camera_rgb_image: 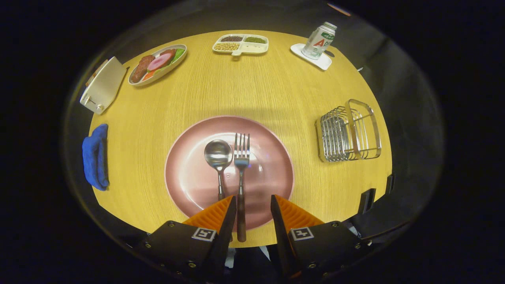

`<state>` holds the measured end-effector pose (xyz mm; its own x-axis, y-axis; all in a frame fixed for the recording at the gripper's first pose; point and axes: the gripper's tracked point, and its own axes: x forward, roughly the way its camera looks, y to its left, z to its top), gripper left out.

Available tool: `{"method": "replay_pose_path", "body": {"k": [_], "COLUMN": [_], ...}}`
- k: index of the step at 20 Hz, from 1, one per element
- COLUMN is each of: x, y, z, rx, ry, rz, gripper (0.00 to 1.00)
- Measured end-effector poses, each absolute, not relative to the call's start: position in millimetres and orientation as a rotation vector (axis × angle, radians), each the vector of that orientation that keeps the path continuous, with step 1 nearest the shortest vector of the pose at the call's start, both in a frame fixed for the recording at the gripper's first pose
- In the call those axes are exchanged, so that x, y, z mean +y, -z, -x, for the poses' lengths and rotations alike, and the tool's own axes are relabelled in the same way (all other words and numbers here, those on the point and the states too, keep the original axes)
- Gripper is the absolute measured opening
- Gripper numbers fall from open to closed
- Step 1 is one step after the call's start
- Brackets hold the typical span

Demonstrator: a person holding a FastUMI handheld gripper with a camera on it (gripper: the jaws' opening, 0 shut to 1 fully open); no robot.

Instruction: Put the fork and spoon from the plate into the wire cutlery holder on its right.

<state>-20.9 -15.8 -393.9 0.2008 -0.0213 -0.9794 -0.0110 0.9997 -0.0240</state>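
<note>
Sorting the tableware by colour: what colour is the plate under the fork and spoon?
Pink, seen in the gripper view: the plate, just ahead of the open gripper.

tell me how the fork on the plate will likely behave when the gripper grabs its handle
The fork looks like rigid metal, so it should stay stiff. Its glossy surface and the smooth pink plate suggest it may slide. The open gripper straddles its handle end, so the tines might droop.

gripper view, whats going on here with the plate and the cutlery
A hand-held claw hangs open over the near edge of a pink plate. A spoon and a fork lie side by side on it, the fork's handle between the fingers, nothing gripped. The wire cutlery holder to the right of the plate has no cutlery in it yet.
</note>
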Motion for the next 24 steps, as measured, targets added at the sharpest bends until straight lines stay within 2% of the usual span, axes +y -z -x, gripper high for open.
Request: {"method": "replay_pose_path", "body": {"k": [11,12,14,15,16,19,24], "x": [-10,-8,-6,-7,-8,-13,-14], "y": [431,434,435,435,432,426,408], "z": [47,50,54,53,54,56,50], "rx": [1.476,1.486,1.503,1.503,1.494,1.495,1.482], "ry": [-0.041,-0.054,-0.075,-0.08,-0.079,-0.045,-0.022], "rz": [0.092,0.1,0.109,0.12,0.144,0.158,0.171], "gripper": [0.54,0.4,0.25,0.14,0.1,0.05,0.05]}}
